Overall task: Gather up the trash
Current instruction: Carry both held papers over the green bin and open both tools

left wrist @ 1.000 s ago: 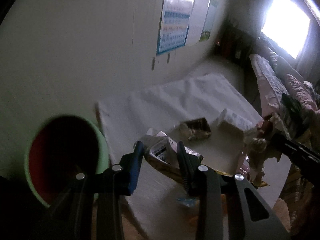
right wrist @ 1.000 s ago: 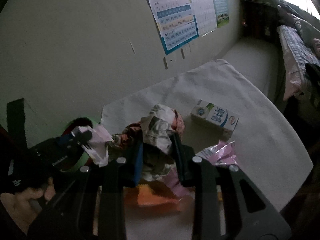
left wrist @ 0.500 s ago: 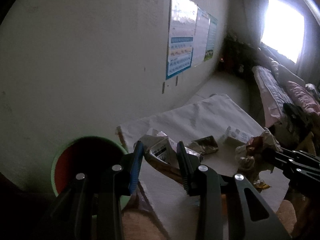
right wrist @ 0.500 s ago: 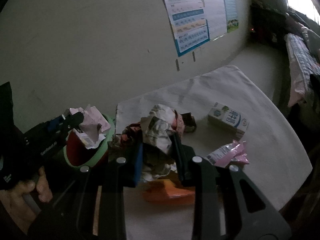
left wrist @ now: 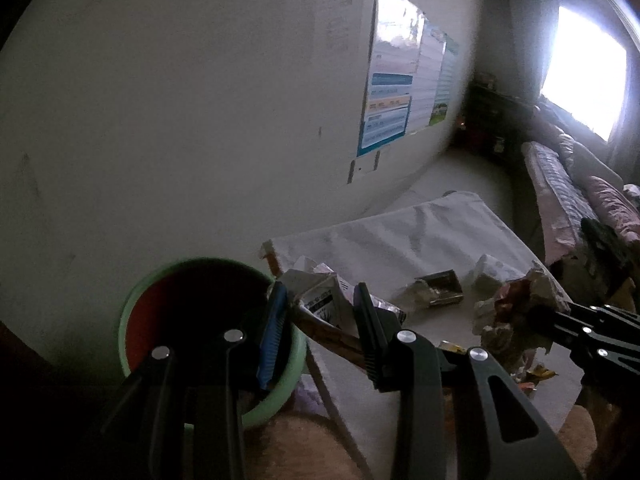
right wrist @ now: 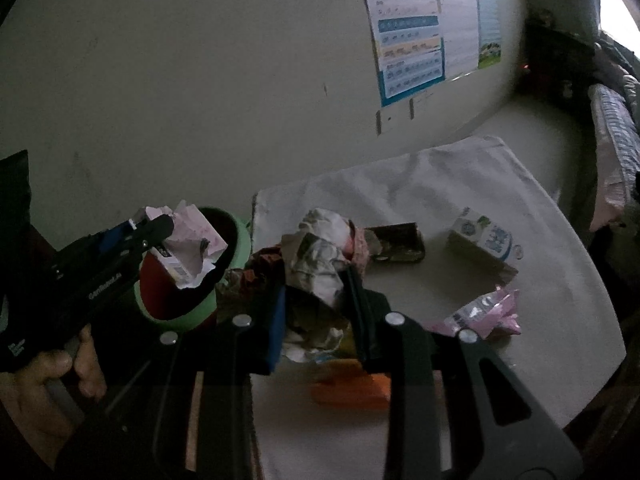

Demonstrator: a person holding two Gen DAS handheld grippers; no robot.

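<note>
Over at the table's [right wrist: 460,176] left end, both grippers are loaded and neither load is in the bin yet. The left gripper [left wrist: 320,316] has its jaws clamped on a crumpled carton wrapper [left wrist: 324,300], and from the right wrist view that wrapper hangs just over the rim of the green bin [right wrist: 240,236], a loose flap dangling below the jaws. The right gripper [right wrist: 316,292] has its jaws pinched on a wad of crumpled paper [right wrist: 320,256], which is above the table edge, beside the bin and not over it. Here's the worry: that wad is bulky, with scraps spilling out under the jaws, so a piece could shake loose and drop on the white cloth or the floor. The left load sits near the rim, not the centre, so letting go now could bounce it off the lip. The bin mouth looks tight for two grippers at once, so they could knock together or tip it. A milk carton [right wrist: 484,244], a pink wrapper [right wrist: 484,316], a dark foil packet [right wrist: 400,240] and an orange piece [right wrist: 352,390] lie uncollected on the table.
</note>
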